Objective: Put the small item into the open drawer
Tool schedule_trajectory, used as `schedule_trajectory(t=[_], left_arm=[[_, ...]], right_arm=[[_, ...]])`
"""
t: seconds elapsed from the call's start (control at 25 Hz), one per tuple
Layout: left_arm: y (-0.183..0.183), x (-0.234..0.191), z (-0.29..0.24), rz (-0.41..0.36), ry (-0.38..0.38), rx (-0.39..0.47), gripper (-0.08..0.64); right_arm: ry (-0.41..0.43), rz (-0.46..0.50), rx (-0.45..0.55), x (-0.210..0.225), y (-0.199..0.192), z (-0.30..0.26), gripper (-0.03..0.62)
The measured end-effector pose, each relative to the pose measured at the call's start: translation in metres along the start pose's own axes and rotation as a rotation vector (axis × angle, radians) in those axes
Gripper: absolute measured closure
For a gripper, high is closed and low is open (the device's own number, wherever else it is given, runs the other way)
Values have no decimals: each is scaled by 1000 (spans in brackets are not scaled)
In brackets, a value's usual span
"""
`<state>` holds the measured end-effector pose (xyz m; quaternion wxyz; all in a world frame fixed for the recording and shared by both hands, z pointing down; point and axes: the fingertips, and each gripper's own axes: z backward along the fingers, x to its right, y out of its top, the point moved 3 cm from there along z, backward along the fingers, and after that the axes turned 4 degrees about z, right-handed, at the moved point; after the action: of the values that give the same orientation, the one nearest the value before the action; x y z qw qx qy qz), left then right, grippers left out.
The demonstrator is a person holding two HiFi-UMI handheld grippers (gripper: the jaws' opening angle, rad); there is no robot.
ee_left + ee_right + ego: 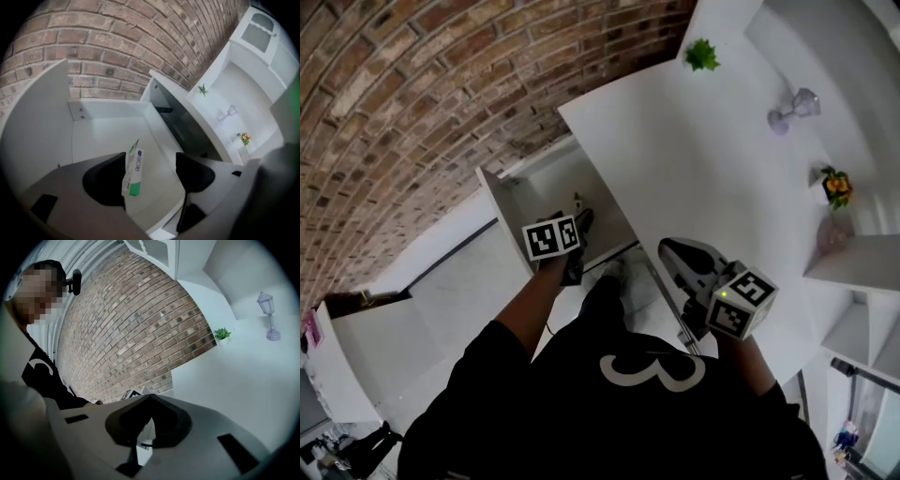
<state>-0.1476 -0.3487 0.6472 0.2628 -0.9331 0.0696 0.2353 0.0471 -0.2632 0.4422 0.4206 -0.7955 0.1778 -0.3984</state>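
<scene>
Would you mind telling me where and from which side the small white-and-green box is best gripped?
Probably across its broad faces near the middle, from above: the box stands nearly upright in the drawer, between the open jaws of the left gripper, so its narrow thickness suits them.

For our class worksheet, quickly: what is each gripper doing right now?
Left gripper: open, small box between its jaws, not clamped.
Right gripper: shut, holding nothing.
</scene>
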Motion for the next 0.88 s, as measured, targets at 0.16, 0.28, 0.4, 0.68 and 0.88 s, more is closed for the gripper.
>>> schedule_trajectory(t=[0.16,0.28,0.4,0.68,0.88], left_arm=[[10,23,42,9,-65,76,266],[14,45,79,4,-142,128,329],[16,70,121,-15,-229,172,391],[13,131,232,-114,-421,359,549],[-3,174,291,-209,-556,387,555]], right_arm=[[15,31,20,-18,3,13,583],[43,42,54,-35,8,22,583],[69,61,85,-52,15,33,583],[119,117,158,-87,27,61,582],[162,162,212,-116,37,76,583]])
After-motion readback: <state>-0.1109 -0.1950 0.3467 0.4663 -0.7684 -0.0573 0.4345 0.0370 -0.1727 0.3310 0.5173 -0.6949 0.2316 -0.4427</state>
